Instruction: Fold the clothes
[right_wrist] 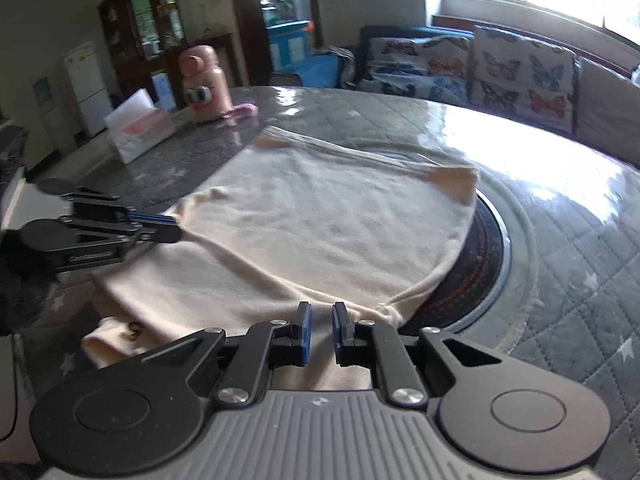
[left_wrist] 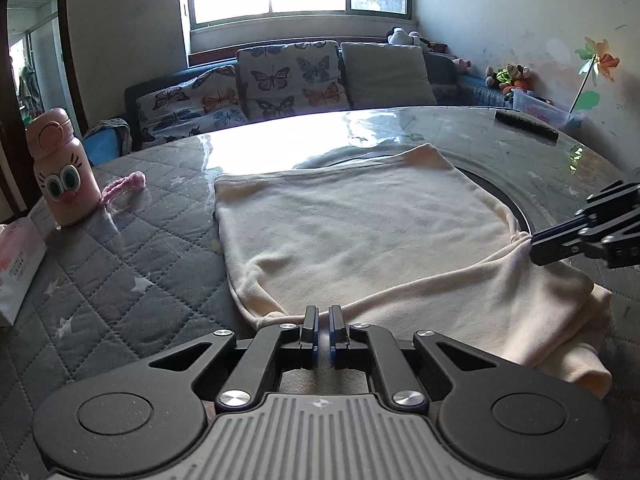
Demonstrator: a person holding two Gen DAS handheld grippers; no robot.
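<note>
1. Cream cloth [left_wrist: 360,236] lies spread flat over the middle of a round table [left_wrist: 132,264] that wears a grey quilted cover under a glossy clear sheet.
2. Near edge of the cloth is doubled over; a thicker folded bundle sits at the near right corner in the left wrist view, the near left in the right wrist view.
3. Left gripper [left_wrist: 323,316] sits low at the near hem. Jaws nearly pressed together, only a thin slit between the blue pads, with the hem gathered into a small pucker right at their tips. Reads as a pinch on the fabric edge.
4. From the right wrist view the left gripper [right_wrist: 176,229] tips meet the cloth's side edge, fabric drawn to a point there.
5. Right gripper [right_wrist: 322,316] hovers over the near fold. Jaws stand apart by a modest gap, cream fabric visible between and below them; no bite on the cloth that I can see.
6. In the left wrist view the right gripper [left_wrist: 534,247] tips touch a bunched ridge at the cloth's right edge.
7. Far right corner of the cloth overlaps a dark round burner [right_wrist: 478,256] set into the tabletop.
8. Pink bottle [left_wrist: 64,170] with a cartoon face stands well apart from the cloth, a tissue box [right_wrist: 138,128] beside it.
9. Sofa [left_wrist: 288,80] with butterfly cushions runs behind the table, under a bright window.
</note>
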